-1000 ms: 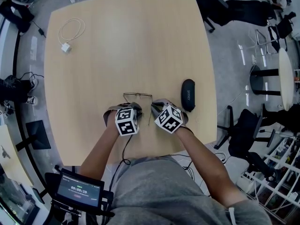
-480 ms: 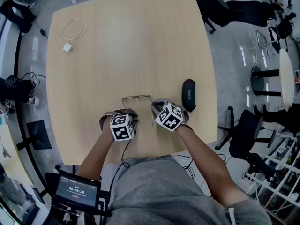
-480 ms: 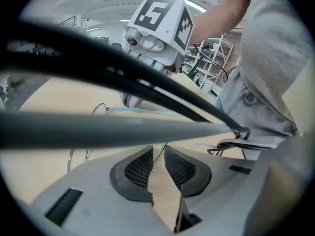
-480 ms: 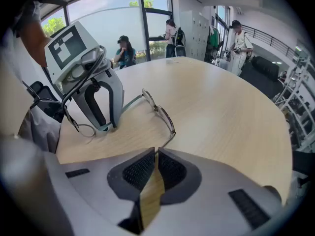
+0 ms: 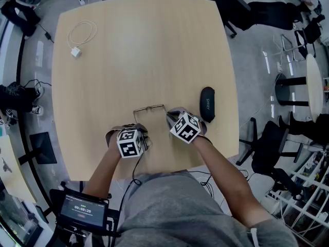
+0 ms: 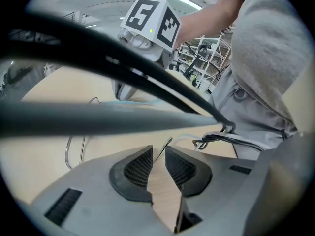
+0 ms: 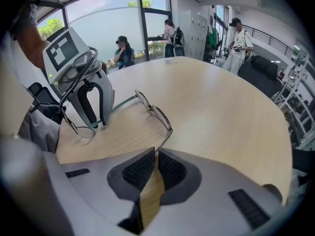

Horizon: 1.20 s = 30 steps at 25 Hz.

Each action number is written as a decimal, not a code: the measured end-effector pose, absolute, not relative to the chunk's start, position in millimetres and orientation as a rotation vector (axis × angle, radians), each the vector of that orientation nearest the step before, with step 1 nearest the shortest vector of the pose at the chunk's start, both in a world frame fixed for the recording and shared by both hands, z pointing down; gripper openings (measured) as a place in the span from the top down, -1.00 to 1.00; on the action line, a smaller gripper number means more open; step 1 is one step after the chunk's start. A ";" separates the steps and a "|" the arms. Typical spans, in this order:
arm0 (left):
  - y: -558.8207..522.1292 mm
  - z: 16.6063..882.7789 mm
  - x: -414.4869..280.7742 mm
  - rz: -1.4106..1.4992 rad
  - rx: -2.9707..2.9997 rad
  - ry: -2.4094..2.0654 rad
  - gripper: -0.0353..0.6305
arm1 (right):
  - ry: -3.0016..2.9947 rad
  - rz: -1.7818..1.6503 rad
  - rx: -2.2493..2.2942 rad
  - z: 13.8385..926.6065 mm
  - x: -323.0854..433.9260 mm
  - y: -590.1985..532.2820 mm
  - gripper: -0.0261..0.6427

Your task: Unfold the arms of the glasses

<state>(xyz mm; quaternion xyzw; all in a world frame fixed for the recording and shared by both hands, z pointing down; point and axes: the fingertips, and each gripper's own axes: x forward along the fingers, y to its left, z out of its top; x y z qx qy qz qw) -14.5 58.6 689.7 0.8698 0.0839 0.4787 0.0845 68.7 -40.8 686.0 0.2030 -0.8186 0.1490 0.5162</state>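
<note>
While the glasses (image 7: 157, 114) lie by the tabletop's (image 5: 144, 45) near edge, left claw (image 6: 158, 150) and right claw (image 7: 155, 155) each pinch one of the arms (image 7: 120, 101). Both seem nearly spread, so the next move is probably a gentle release.

The small screen (image 5: 84, 210) shows a timer, seemingly 00:00:20. The black glasses case (image 5: 206, 104) bears pale lettering, too small to read.

Surface (image 5: 144, 45): light wood, rounded corners
Floor (image 5: 257, 60): grey
Windows (image 7: 106, 21): large, daylit
Chairs (image 5: 267, 143): black, at right
</note>
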 end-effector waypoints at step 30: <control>56.5 681.4 -28.8 1.376 2.857 0.046 0.70 | -1.972 0.388 0.486 689.2 69.9 -36.6 0.84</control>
